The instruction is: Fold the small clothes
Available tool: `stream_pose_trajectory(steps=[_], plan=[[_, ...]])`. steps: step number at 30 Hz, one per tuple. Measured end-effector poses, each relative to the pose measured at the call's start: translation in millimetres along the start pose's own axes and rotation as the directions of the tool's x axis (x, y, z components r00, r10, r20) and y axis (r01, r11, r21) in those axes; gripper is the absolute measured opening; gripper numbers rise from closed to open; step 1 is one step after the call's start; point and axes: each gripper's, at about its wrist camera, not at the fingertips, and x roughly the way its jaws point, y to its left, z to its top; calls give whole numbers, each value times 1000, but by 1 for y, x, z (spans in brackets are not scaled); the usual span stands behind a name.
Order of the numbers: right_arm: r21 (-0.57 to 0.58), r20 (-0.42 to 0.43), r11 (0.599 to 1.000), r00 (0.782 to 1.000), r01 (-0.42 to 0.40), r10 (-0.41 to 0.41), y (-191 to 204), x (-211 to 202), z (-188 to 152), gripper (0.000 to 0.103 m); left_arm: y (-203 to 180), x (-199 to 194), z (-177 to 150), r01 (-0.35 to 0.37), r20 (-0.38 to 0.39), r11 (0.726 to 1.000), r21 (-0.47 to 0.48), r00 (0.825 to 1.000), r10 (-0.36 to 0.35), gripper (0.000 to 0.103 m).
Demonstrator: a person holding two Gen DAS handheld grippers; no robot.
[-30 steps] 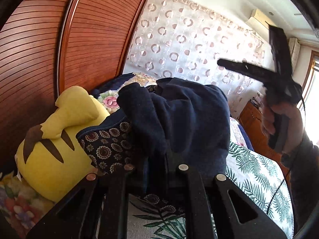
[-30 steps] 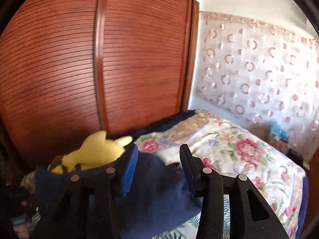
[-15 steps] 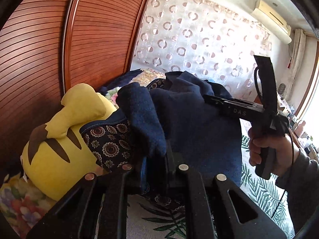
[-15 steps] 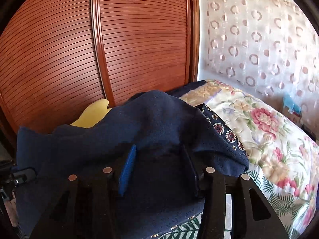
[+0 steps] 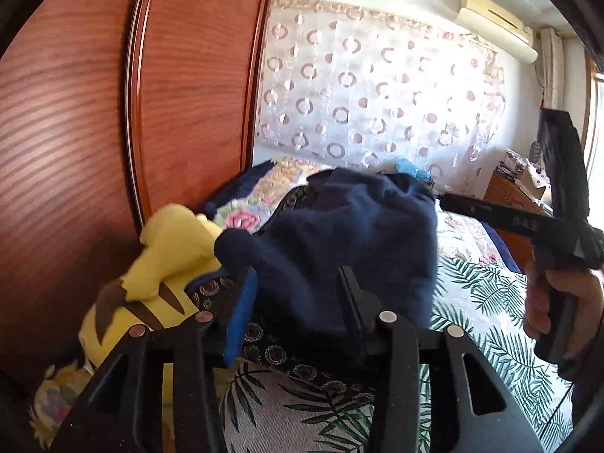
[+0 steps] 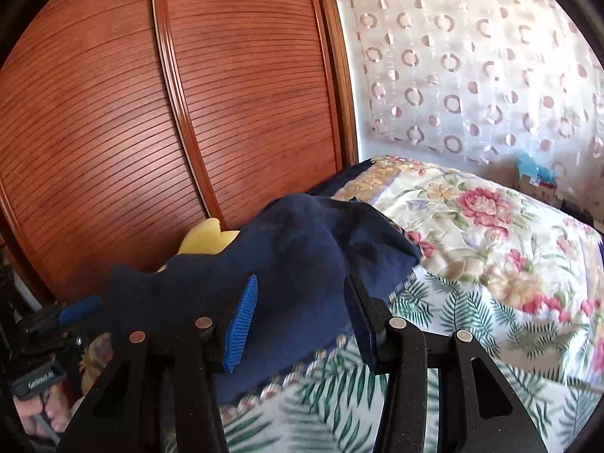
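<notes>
Wood filled the left of both views, a reddish-brown slatted wardrobe door (image 5: 75,132) standing behind the bed. Beside it sat a yellow plush toy with brown stripes (image 5: 151,283), leaning against a dark cushion printed with round medallions (image 5: 264,343). The dark navy fleece garment (image 5: 339,234) lay heaped over that cushion, partly on the bedspread with green palm leaves (image 5: 483,347). The left gripper (image 5: 298,309) had just been opening; its fingers stood moderately apart with the garment's lower edge between them, the blue pad (image 5: 238,321) clear of the cloth. In the right wrist view the right gripper (image 6: 302,317) showed fingers likewise parted, the navy cloth lying between them without being pinched. Farther right a floral quilt with pink roses (image 6: 472,226) covered the bed, below a sheer curtain patterned with rings (image 6: 472,75). At the far right of the left wrist view a hand (image 5: 562,305) held the right gripper's handle.
</notes>
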Motion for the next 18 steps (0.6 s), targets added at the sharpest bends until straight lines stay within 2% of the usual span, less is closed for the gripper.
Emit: stream_pose_trajectory(steps=[1, 3, 5, 9, 13, 18], plan=[[0, 5, 1000, 1000, 3, -3, 3, -8, -3, 50, -2, -3, 1, 3, 6, 1000, 10, 1000, -3, 50], [0, 23, 1000, 1000, 13, -13, 10, -28, -11, 50, -7, -13, 1, 16, 22, 999, 28, 1000, -17, 70], [1, 37, 1000, 999, 12, -12, 15, -44, -20, 52, -10, -22, 2, 35, 41, 999, 41, 998, -37, 79], [9, 63, 1000, 998, 23, -24, 29, -87, -44, 56, -20, -41, 2, 46, 76, 995, 84, 996, -53, 83], [16, 91, 999, 995, 43, -44, 38, -125, -64, 68, -31, -60, 1, 38, 121, 992, 124, 991, -53, 88], [26, 118, 997, 990, 74, -76, 53, -173, -92, 81, -47, -71, -5, 77, 102, 981, 179, 990, -96, 88]])
